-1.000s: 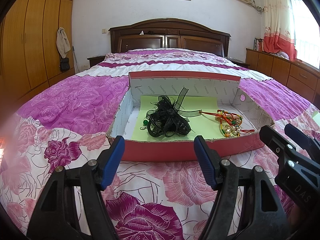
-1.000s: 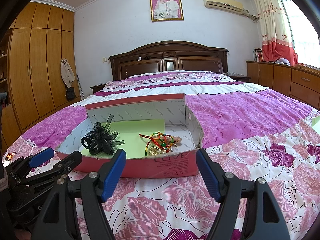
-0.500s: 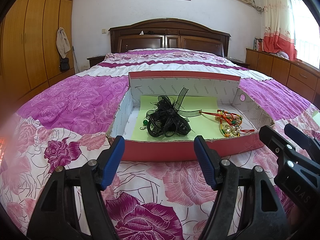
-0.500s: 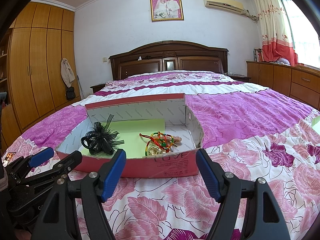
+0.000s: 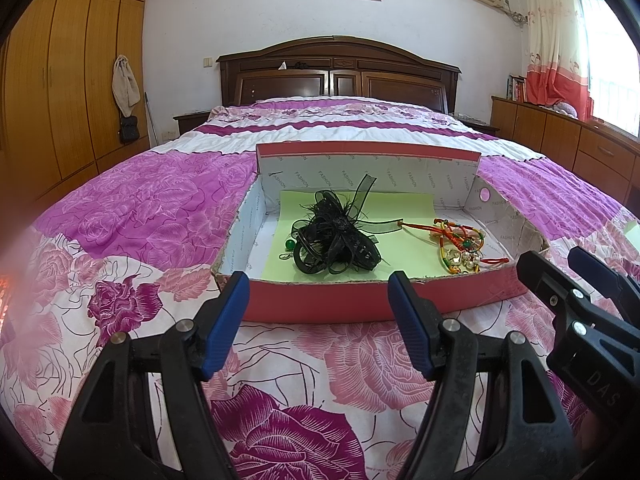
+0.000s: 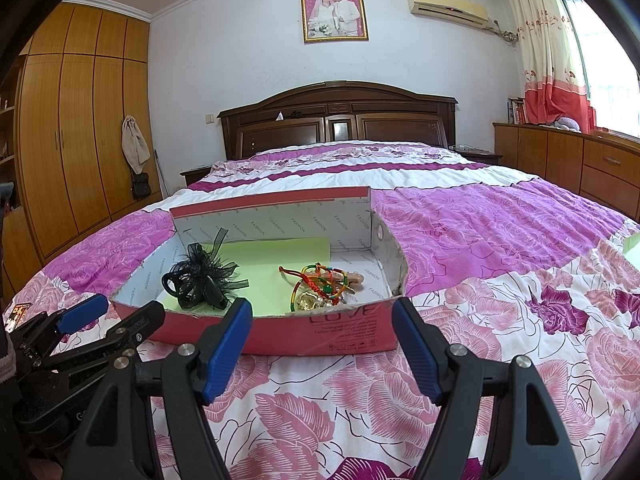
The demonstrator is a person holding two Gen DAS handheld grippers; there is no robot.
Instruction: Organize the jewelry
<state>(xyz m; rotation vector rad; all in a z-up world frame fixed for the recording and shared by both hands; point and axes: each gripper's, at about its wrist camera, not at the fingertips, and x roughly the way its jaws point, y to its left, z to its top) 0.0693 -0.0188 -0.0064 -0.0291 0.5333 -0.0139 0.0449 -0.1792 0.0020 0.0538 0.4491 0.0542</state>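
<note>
1. Your red cardboard box [image 5: 320,304] has "FASHION" repeated across its white inner walls; in the right wrist view its front wall reads "LOVE", with smaller print below too fine to read. The right gripper's black body shows "DAS" at 4 o'clock in the left wrist view.
2. Your left gripper [image 5: 318,300] stands with its blue-padded jaws wide apart and nothing between them. At 12 o'clock, just beyond its tips, the black ribbon-and-feather hair ornament [image 5: 336,236] lies on the pale green paper sheet [image 5: 404,240] lining the box, a small green bead [image 5: 289,245] just beside it at 9 o'clock.
3. Your right gripper [image 6: 322,328] is likewise wide, holding nothing. The tangle of red, green and gold cord bracelets and charms [image 6: 320,286] lies at 12 o'clock, inside the box just behind the front wall.
4. The box rests on a bed with a pink, purple and white rose-print quilt [image 6: 500,312]. At 9 o'clock stands an orange-brown wooden wardrobe [image 6: 72,128], at 12 a dark wooden headboard [image 6: 336,120] under a framed photograph [image 6: 334,14], at 2 a red-and-cream curtain [image 6: 548,64].
</note>
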